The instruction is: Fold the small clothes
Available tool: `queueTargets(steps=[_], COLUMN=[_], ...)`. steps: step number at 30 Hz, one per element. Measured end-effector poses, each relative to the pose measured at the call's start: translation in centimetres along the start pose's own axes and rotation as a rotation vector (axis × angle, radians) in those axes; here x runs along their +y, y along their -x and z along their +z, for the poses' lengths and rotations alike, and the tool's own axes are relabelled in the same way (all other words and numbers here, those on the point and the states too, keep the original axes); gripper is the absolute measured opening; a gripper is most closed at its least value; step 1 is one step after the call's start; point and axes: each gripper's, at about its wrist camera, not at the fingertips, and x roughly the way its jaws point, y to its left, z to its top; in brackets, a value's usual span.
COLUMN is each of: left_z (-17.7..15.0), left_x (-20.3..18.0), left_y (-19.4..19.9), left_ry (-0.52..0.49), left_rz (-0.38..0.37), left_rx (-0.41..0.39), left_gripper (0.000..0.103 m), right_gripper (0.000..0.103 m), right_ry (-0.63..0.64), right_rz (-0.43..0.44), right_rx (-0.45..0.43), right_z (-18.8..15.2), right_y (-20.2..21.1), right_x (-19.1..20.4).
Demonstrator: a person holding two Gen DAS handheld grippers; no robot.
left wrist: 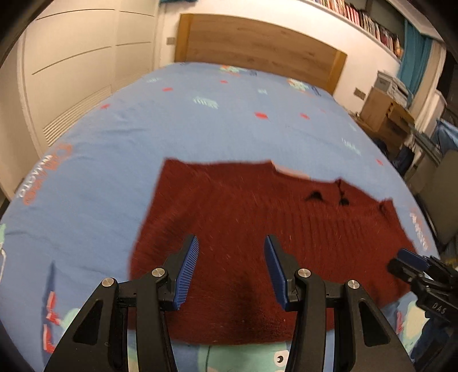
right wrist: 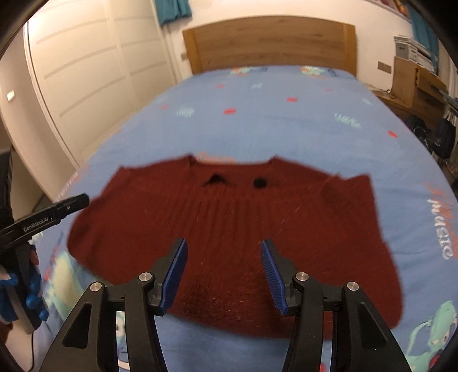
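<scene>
A dark red knitted sweater [left wrist: 243, 206] lies spread flat on the blue patterned bed sheet [left wrist: 200, 128], neckline toward the headboard, with two small black marks below the collar. My left gripper [left wrist: 230, 237] hovers open over the sweater's lower left part with nothing between its blue pads. In the right wrist view, my right gripper [right wrist: 223, 241] hangs open above the sweater [right wrist: 229, 211] near its hem, also holding nothing. Each gripper shows in the other's view: the right gripper [left wrist: 409, 257] at the sweater's right edge, the left gripper [right wrist: 83, 199] at its left sleeve. Both views are motion-blurred.
A wooden headboard [left wrist: 257, 43] stands at the far end of the bed. White wardrobe doors [left wrist: 86, 57] line the left side. Cardboard boxes [left wrist: 383, 111] and clutter stand on the floor to the right, under a bookshelf [left wrist: 369, 23].
</scene>
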Motion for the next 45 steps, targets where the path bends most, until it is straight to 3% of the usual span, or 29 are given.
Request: queueTargets(steps=[9, 13, 17, 23, 32, 38, 43, 45], left_z=[-3.1, -3.2, -2.6, -0.1, 2.6, 2.3, 1.2, 0.9], left_x=[0.4, 1.2, 2.5, 3.1, 1.5, 0.7, 1.2, 1.3], left_y=[-3.9, -3.5, -2.8, -0.9, -2.8, -5.8, -8.3, -8.5], left_ry=[-0.054, -0.086, -0.058, -0.041, -0.089, -0.112, -0.105, -0.103], left_rz=[0.020, 0.029, 0.040, 0.044, 0.040, 0.035, 0.044, 0.044], left_rx=[0.031, 0.031, 0.037, -0.021, -0.038, -0.008, 0.025, 0.016], left_gripper=[0.042, 0.042, 0.042, 0.042, 0.042, 0.042, 0.043, 0.043], right_gripper=[0.054, 0.055, 0.054, 0.055, 0.055, 0.055, 0.055, 0.060], right_ry=[0.081, 0.100, 0.072, 0.010, 0.052, 0.093, 0.105, 0.100], right_rz=[-0.051, -0.081, -0.138, -0.216, -0.168, -0.139, -0.145, -0.140], right_rx=[0.043, 0.038, 0.050, 0.056, 0.002, 0.022, 0.047, 0.050], right_z=[-2.4, -2.7, -3.0, -2.4, 0.9, 2.0, 2.2, 2.0], right_y=[-3.9, -3.0, -1.8, 0.5, -0.4, -4.5, -7.0, -7.5], right_x=[-0.4, -2.5, -5.9, -9.8, -7.0, -4.7, -5.0, -5.5])
